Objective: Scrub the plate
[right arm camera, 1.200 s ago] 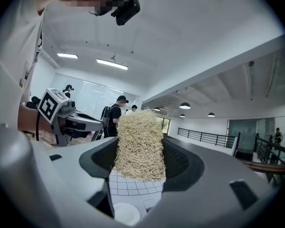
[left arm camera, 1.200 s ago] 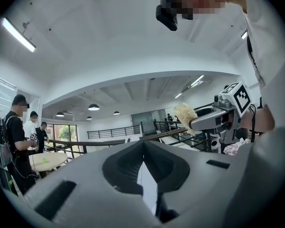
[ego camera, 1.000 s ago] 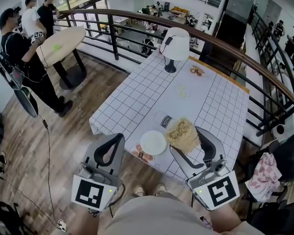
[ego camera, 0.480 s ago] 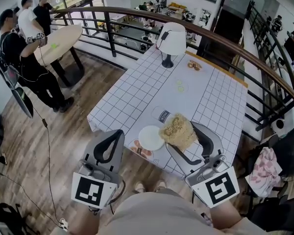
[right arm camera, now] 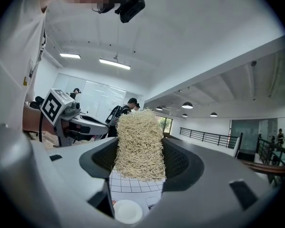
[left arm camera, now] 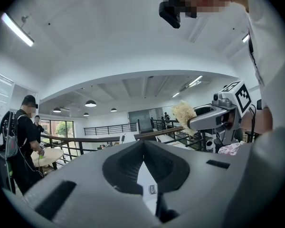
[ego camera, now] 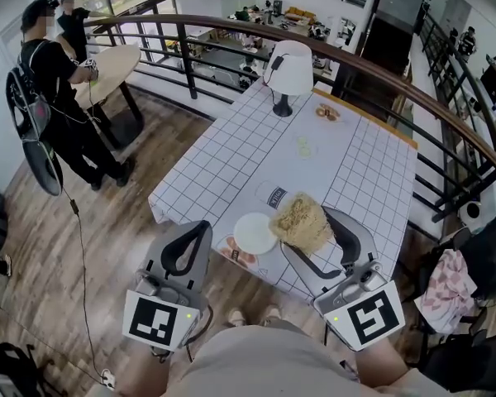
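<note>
We hold the right gripper [ego camera: 307, 228] with its jaws closed on a rough, straw-coloured scrubber [ego camera: 299, 219], which stands upright between them. The left gripper [ego camera: 201, 227] has its jaws pressed together, with nothing between them. The white plate [ego camera: 256, 232] lies on the counter [ego camera: 223, 160] near the front edge, between the two grippers and just left of the scrubber. In the right gripper view, checked cloth [right arm camera: 133, 186] shows between scrubber and plate, so they are apart. A cup [ego camera: 274, 195] stands just behind the plate.
</note>
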The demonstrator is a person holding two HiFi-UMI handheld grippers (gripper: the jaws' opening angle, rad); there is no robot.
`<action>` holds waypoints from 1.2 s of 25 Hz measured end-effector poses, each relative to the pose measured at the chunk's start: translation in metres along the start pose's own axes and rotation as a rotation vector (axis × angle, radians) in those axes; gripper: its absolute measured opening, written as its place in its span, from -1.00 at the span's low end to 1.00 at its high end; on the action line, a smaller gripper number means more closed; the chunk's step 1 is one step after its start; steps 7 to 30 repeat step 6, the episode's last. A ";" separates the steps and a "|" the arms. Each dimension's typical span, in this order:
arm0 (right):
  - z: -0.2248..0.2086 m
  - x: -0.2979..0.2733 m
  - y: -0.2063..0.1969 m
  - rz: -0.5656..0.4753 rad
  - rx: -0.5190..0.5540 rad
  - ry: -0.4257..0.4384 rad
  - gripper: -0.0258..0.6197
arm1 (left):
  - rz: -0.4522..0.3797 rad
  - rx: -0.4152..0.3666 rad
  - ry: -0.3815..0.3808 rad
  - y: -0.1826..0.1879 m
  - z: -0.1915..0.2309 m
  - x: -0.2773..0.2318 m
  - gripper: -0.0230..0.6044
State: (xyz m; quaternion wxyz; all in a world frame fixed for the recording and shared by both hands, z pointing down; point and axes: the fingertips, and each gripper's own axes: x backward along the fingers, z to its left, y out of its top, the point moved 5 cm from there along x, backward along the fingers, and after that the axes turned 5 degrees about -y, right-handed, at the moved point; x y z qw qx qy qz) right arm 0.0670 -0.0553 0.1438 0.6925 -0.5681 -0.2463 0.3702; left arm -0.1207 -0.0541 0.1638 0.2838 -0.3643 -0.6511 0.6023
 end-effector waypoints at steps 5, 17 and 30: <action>0.002 0.001 0.007 -0.018 0.006 0.015 -0.07 | 0.002 0.009 0.000 -0.001 -0.002 0.003 -0.88; 0.003 0.001 0.008 -0.018 0.010 0.016 -0.07 | 0.001 0.006 0.000 -0.001 -0.002 0.004 -0.88; 0.003 0.001 0.008 -0.018 0.010 0.016 -0.07 | 0.001 0.006 0.000 -0.001 -0.002 0.004 -0.88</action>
